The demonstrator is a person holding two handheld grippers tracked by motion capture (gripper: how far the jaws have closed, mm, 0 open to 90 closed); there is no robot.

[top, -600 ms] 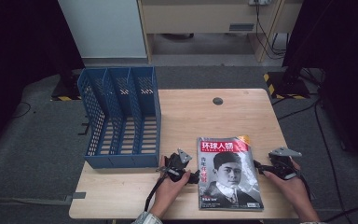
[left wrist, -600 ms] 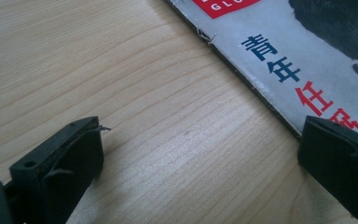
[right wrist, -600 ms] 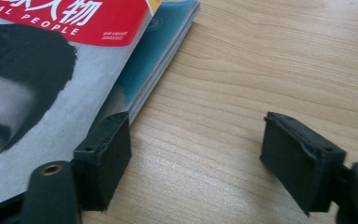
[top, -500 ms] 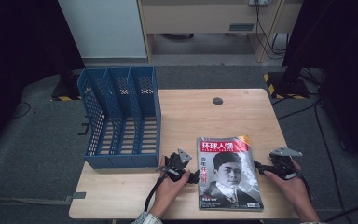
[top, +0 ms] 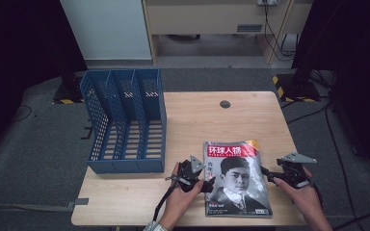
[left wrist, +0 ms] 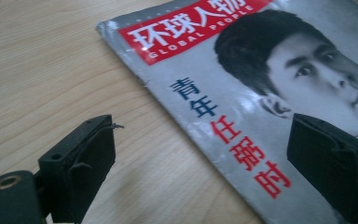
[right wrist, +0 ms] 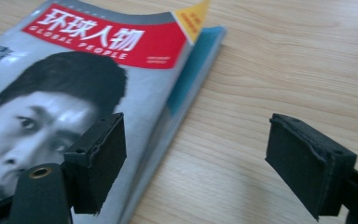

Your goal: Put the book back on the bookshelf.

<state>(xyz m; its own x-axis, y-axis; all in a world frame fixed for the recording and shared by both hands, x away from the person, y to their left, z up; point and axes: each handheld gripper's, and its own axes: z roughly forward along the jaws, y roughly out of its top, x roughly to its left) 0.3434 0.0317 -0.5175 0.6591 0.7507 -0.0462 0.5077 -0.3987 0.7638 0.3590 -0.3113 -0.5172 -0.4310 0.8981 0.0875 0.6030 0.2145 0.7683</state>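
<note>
The magazine (top: 236,178) lies flat, cover up, on the near right part of the wooden table (top: 197,120), well apart from the blue file rack (top: 125,120). The left gripper (top: 207,184) is at the magazine's left edge, jaws released and straddling that edge without pressing it. The right gripper (top: 270,175) is at the right edge, jaws likewise spread and grasping nothing.

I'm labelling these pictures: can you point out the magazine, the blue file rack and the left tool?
magazine (top: 236,178), high view, middle of the cover.
blue file rack (top: 125,166), high view, its front wall.
left tool (top: 207,184), high view, between its tips at the magazine's left edge.
</note>
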